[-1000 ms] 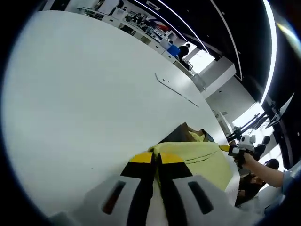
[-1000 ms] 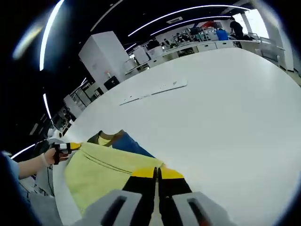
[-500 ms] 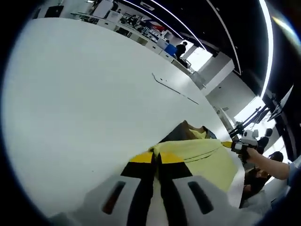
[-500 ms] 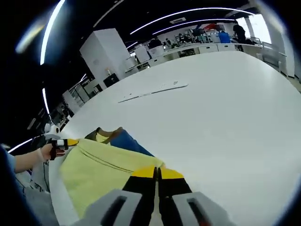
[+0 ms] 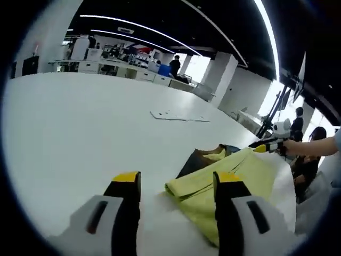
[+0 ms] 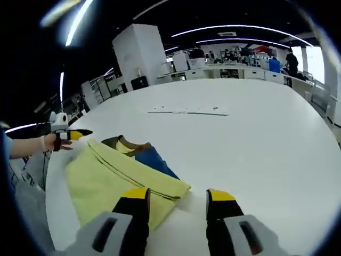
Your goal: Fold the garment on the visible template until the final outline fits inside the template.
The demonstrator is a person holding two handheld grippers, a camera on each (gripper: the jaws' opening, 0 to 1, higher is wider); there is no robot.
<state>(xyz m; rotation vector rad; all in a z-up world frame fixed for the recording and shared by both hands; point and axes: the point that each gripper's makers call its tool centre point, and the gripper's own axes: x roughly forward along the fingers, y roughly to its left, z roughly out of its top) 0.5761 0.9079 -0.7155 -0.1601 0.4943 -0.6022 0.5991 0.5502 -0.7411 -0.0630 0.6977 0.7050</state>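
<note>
White table (image 5: 64, 128) bears the folded yellow garment (image 6: 114, 178); left gripper (image 5: 176, 184) and right gripper (image 6: 175, 196) hover wide-jawed, nothing held, at opposite corners.

No text, label, brand or number can be read in either view.

Both grippers now stand with jaws parted, where earlier each was clamped on a corner of the yellow garment (image 5: 229, 178): left gripper (image 5: 177, 184) at lower centre, right gripper (image 6: 178, 196) likewise. The released garment (image 6: 114, 178) lies flat on the surface (image 6: 256, 149).
</note>
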